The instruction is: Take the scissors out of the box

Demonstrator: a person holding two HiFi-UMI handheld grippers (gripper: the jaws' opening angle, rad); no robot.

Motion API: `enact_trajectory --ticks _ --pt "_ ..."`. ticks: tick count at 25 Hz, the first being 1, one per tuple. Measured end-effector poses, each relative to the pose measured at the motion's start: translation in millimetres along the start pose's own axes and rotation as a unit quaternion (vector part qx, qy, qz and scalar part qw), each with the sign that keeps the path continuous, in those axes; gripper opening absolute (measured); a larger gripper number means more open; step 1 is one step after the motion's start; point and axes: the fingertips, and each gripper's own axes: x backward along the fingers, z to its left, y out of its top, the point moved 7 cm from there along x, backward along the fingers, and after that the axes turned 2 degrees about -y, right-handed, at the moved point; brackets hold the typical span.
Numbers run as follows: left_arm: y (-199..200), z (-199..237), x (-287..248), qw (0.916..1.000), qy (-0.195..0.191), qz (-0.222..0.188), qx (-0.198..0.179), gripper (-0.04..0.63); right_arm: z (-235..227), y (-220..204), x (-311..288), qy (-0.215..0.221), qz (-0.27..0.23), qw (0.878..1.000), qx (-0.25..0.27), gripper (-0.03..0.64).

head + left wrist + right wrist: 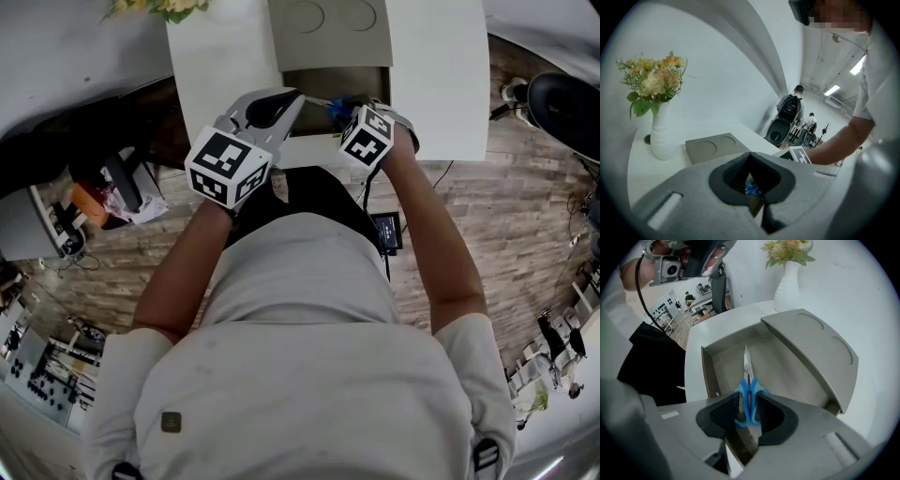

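Note:
A pair of scissors with blue handles (748,397) lies flat on the floor of an open grey box (708,376), blades pointing away from me. My right gripper (747,405) points steeply down into the box. Its jaws stand open on either side of the handles, and I see no squeeze on them. In the head view the right gripper (366,117) hangs over the box (309,82), with the scissors (338,105) just left of it. My left gripper (292,97) hovers at the box's near left corner, tips together and empty. A bit of blue shows behind the left gripper (750,154).
The box's lid (811,352) stands flipped back on the far side, with two round recesses in it. A white vase of flowers (663,131) stands on the white table (441,84) beyond the box. People, chairs and clutter fill the room around the table.

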Motion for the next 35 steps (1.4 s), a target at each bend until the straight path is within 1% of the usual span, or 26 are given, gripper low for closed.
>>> enact_trajectory --ticks 5,9,13,17,26,35 --pt "-3 3 2 1.0000 0.001 0.001 0.005 0.003 -2 1 -6 -0.004 0.013 1.000 -0.001 0.127" --pt "-6 2 3 1.0000 0.001 0.000 0.009 0.003 -2 0 -5 -0.007 0.006 1.000 -0.010 0.124" --pt "-7 0 4 1.0000 -0.002 -0.002 0.009 0.003 0 1 -5 -0.014 0.014 1.000 -0.005 0.113" --pt "-8 2 8 1.0000 0.002 0.000 0.010 0.003 1 1 -5 -0.019 0.006 1.000 -0.008 0.100" --pt "-11 3 28 1.0000 0.005 -0.004 0.005 0.003 2 0 10 -0.051 -0.006 0.998 -0.040 0.098" --pt "-2 -2 56 0.9998 -0.010 -0.012 -0.015 0.004 12 8 44 -0.092 -0.032 0.992 -0.085 0.098"
